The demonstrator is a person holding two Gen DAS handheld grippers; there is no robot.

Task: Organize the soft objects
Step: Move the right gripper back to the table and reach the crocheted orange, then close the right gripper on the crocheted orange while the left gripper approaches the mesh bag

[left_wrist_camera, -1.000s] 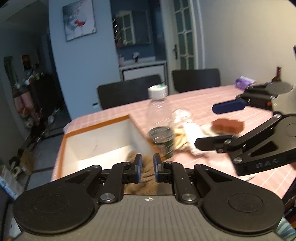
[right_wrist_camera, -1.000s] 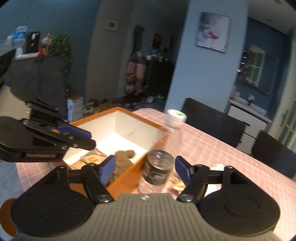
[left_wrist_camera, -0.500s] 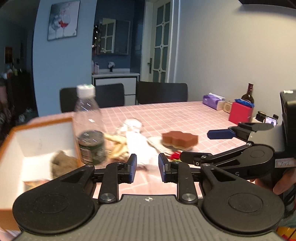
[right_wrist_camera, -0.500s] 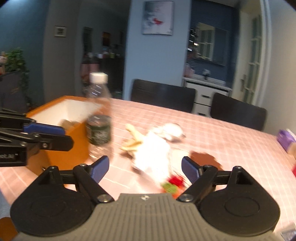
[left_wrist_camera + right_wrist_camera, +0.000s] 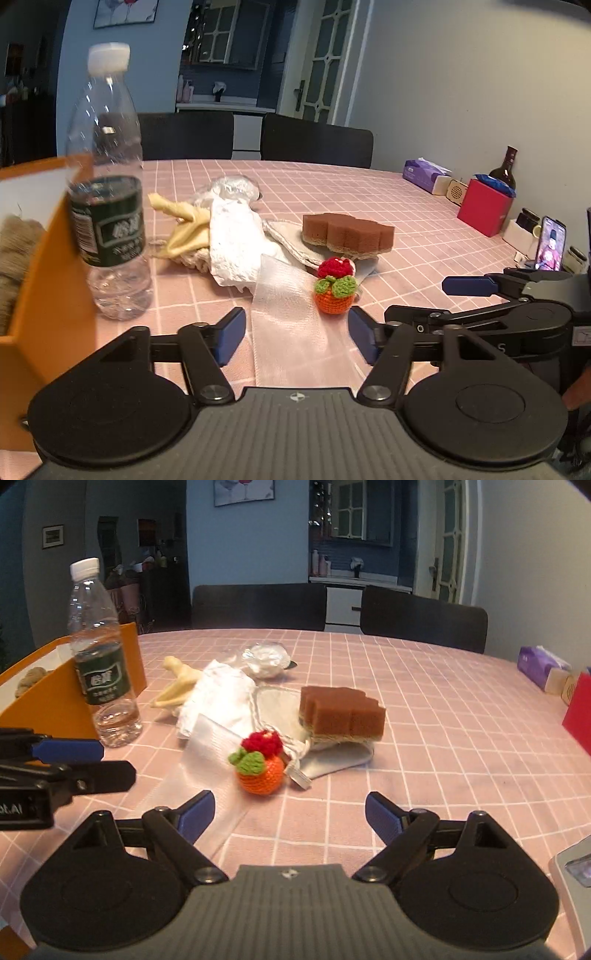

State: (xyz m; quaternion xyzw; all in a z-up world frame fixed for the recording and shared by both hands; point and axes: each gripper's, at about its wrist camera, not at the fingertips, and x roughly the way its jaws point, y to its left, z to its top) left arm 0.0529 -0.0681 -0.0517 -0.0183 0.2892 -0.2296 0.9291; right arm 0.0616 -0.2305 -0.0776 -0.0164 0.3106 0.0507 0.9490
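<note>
Left wrist view, left hand-held gripper (image 5: 296,334): blue-padded jaws were opening, wide apart, nothing clamped; a translucent white ribbon strip (image 5: 291,314) lay on the surface beneath the gap.
Right hand-held gripper (image 5: 290,814): jaws stood wide apart and empty above the pink checked surface (image 5: 443,716).
Crocheted ornament: a small orange knitted ball with green leaves and red top (image 5: 261,762) sat just ahead of both grippers, beside the ribbon.
Sponge: a brown scalloped sponge block (image 5: 341,710) rested on a pale grey cloth pouch (image 5: 332,758) behind the ornament.
Paper and cloth: a crumpled white paper towel (image 5: 236,243) lay over a yellow cloth (image 5: 184,232).
Bottle: a clear plastic water bottle with dark green label (image 5: 109,195) stood upright beside the box.
Box: an orange open-topped box with white inside (image 5: 48,698) held a brown fuzzy soft item (image 5: 14,251).
Far: crumpled clear plastic (image 5: 267,657) lay farther back.
</note>
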